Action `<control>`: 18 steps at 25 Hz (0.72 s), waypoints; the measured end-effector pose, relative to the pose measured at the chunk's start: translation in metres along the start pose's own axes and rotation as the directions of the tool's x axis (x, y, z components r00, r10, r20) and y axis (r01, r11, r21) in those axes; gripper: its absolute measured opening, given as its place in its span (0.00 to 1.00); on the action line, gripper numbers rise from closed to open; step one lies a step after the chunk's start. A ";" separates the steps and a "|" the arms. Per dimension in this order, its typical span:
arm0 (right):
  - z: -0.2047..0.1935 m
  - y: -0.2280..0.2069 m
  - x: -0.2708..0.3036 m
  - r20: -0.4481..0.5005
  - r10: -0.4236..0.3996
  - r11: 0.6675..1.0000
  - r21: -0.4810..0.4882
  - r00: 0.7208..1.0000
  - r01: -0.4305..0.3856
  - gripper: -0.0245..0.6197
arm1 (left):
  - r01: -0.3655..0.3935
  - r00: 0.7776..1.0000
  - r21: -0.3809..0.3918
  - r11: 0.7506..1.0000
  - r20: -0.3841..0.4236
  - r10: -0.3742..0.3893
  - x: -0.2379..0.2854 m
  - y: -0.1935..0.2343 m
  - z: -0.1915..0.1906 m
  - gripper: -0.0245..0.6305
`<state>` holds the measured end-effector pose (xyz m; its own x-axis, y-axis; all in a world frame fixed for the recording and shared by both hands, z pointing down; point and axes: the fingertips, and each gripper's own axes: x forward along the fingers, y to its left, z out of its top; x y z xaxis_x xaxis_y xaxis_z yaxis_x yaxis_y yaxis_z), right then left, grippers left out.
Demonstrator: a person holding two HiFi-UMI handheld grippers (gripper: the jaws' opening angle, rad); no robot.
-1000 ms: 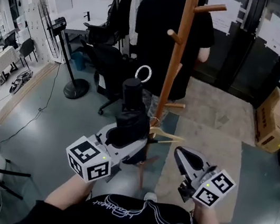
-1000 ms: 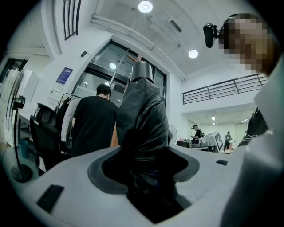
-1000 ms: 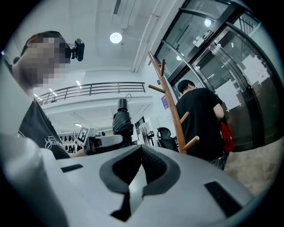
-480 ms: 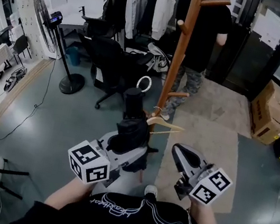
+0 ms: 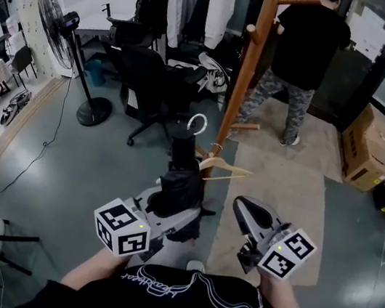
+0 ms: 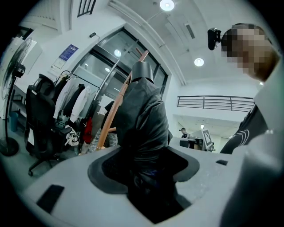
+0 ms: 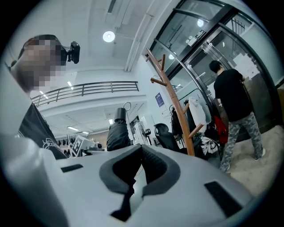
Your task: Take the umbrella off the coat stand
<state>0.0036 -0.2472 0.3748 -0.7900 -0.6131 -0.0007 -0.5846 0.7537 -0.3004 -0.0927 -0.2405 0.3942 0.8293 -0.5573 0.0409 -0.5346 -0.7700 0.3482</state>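
We've got the folded black fabric umbrella (image 5: 178, 178) standing upright in our left claw (image 6: 146, 170), whose jaws are clamped round the bunched cloth low down, so the wire ring at its top points up and the weight sits steady. It hangs in the air over the grey floor, just on our side of the tall brown wooden coat stand (image 5: 248, 71) and apart from its pegs and the pale wooden hanger (image 5: 223, 168), so we judge it is off. Our right claw (image 7: 136, 170) is closed on nothing, held level alongside as a spare.
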 end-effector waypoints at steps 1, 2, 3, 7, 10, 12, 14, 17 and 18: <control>0.000 -0.001 0.002 -0.003 0.001 1.000 0.001 1.000 -0.001 0.04 | 0.000 1.000 0.001 1.000 0.000 0.000 0.001 0.001 0.001 0.41; 0.000 -0.003 0.004 -0.006 0.003 1.000 0.001 1.000 -0.003 0.04 | 0.000 1.000 0.004 1.000 -0.001 0.000 0.001 0.002 0.002 0.41; 0.001 -0.004 0.005 -0.007 0.005 1.000 0.002 1.000 -0.005 0.04 | 0.001 1.000 0.007 1.000 -0.002 -0.001 0.002 0.003 0.003 0.41; 0.001 -0.008 0.012 -0.008 0.019 1.000 0.002 1.000 -0.019 0.04 | -0.005 1.000 0.014 1.000 -0.009 0.005 0.005 0.006 0.004 0.41; 0.009 -0.013 0.015 -0.004 0.033 0.999 -0.004 0.999 -0.033 0.04 | -0.018 1.000 0.022 1.000 -0.006 0.019 0.010 0.008 0.010 0.41; 0.015 -0.016 0.017 0.002 0.040 0.999 -0.008 0.999 -0.040 0.04 | -0.025 1.000 0.029 0.999 0.000 0.025 0.012 0.008 0.014 0.41; 0.019 -0.019 0.018 0.007 0.047 0.999 -0.011 0.999 -0.047 0.04 | -0.031 1.000 0.034 0.999 0.005 0.031 0.014 0.009 0.018 0.41; 0.024 -0.024 0.020 0.010 0.059 0.998 -0.016 0.998 -0.059 0.04 | -0.041 0.999 0.039 0.998 0.010 0.041 0.019 0.011 0.023 0.41; 0.026 -0.025 0.020 0.012 0.063 0.998 -0.018 0.998 -0.062 0.04 | -0.044 0.999 0.042 0.998 0.011 0.043 0.021 0.011 0.025 0.41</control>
<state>0.0072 -0.2852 0.3572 -0.8229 -0.5674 -0.0308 -0.5374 0.7947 -0.2821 -0.0852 -0.2684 0.3759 0.8036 -0.5934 0.0459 -0.5767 -0.7573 0.3064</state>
